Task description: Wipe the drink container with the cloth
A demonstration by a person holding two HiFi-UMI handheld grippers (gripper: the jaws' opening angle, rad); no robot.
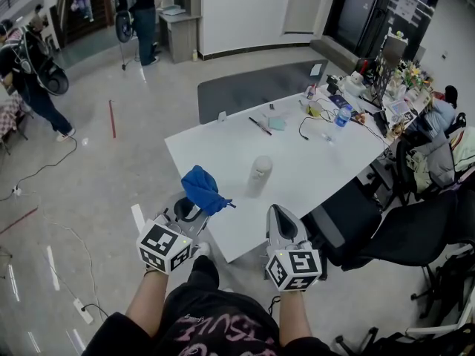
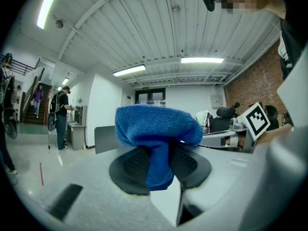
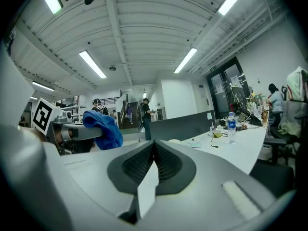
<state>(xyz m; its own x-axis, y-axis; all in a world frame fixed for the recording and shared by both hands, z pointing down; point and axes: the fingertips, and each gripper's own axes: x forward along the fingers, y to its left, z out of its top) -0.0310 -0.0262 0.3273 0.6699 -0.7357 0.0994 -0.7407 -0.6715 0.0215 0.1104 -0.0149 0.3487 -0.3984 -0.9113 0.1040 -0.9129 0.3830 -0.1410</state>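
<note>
Drink container [image 1: 260, 175] upright on white table [image 1: 223, 143], long axis vertical, just ahead and between both grippers, seemingly slightly nearer the right. Left gripper [image 2: 160, 165] pinching blue cloth [image 1: 202, 188]; right gripper [image 3: 154, 163] pressed together, empty. One container, one cloth, two grippers.

Drink container [image 1: 260, 175] on table [image 1: 315, 162], cloth [image 1: 204, 189] to its left, in left hand-held gripper [image 1: 191, 212]
</note>
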